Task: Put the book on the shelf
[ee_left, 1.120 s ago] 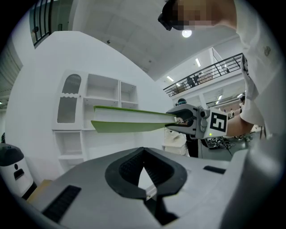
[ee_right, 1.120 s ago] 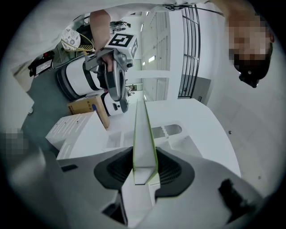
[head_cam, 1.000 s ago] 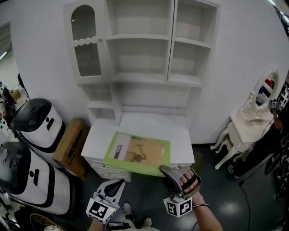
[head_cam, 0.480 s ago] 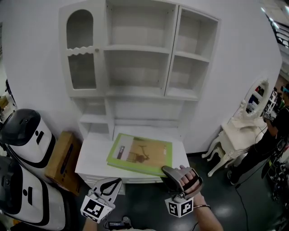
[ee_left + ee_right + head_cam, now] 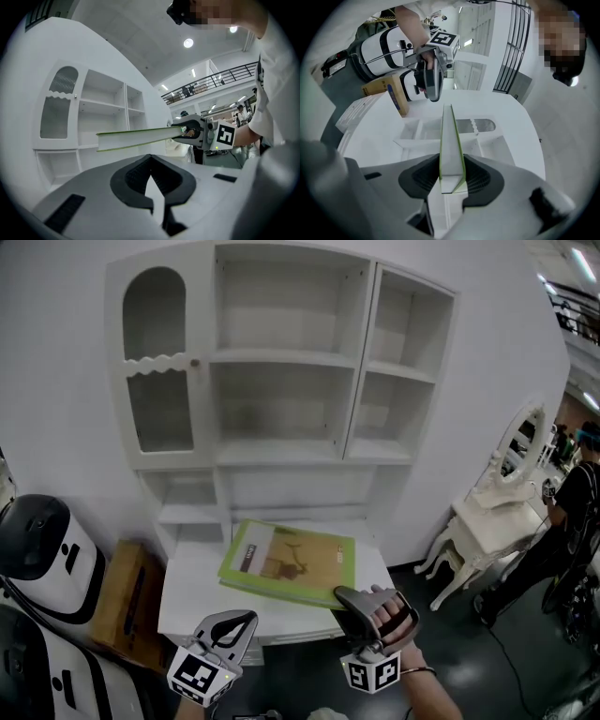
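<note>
The large flat book with a lime-green border and tan cover (image 5: 286,562) lies level over the white tabletop (image 5: 192,587), just in front of the tall white shelf unit (image 5: 281,357). The pictures do not show whether its underside touches the tabletop. Its cover faces up, with a small white label panel near its left edge.

The right gripper (image 5: 347,597) has the book by its near right corner. In the right gripper view the book (image 5: 451,140) runs edge-on straight away from the camera, and the jaws of the right gripper (image 5: 451,180) are pressed on it from both sides, the dark ribbed pads (image 5: 480,178) flat against the covers. A hand is wrapped round that gripper's handle, with the marker cube below it.

The left gripper (image 5: 237,622) hangs low at the near edge of the tabletop, left of the book and apart from it. In the left gripper view the jaws of the left gripper (image 5: 150,176) stand together with nothing between them. Past them the book (image 5: 140,138) shows as a thin level slab with green edges, gripped at its right end by the right gripper (image 5: 190,131).

The shelf unit's open compartments hold nothing, and an arched door closes its upper left part. Left of the tabletop stand a brown cardboard box (image 5: 127,601) and rounded white-and-black machines (image 5: 37,549). A white ornate dressing table (image 5: 487,521) stands at the right.
</note>
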### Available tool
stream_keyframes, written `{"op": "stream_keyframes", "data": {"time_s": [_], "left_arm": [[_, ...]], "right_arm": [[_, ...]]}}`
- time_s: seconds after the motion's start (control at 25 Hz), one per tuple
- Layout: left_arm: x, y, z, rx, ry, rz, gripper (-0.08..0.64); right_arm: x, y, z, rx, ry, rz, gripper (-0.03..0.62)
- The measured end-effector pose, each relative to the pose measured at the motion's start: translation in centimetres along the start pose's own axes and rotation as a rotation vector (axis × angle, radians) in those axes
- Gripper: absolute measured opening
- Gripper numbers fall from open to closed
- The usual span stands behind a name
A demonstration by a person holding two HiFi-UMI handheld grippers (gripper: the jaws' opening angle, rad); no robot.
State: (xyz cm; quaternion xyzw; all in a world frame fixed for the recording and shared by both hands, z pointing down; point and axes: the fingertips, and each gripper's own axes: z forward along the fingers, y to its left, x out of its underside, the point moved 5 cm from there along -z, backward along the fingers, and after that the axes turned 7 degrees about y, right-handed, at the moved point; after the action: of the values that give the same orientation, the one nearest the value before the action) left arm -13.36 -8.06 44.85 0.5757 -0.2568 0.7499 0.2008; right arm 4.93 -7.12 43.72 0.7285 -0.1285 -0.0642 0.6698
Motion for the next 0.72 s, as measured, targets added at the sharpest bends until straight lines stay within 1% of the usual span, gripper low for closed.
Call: {"op": "stream_keyframes", "data": {"time_s": [0.24, 0.44, 0.56, 0.72], "left_arm": [[1.2, 2.0, 1.6, 0.021, 0.014, -0.045, 0.008], [1.6, 2.9, 3.8, 0.005, 0.026, -0.081, 0.008], [1.3, 3.5, 5.4, -0.012, 0.041, -0.070, 0.008], [-0.2, 4.9, 8.0, -0.024, 0.047, -0.057, 0.008]], "right_arm": [[0.2, 0.4, 2.5, -0.019, 0.001, 0.004, 0.152], [1.9, 0.8, 4.6, -0.015, -0.014, 0.016, 0.152], [3.1, 0.6, 6.0, -0.009, -0.037, 0.017, 0.152], [5.1, -0.5, 8.3, -0.008, -0.071, 0.014, 0.152]]}}
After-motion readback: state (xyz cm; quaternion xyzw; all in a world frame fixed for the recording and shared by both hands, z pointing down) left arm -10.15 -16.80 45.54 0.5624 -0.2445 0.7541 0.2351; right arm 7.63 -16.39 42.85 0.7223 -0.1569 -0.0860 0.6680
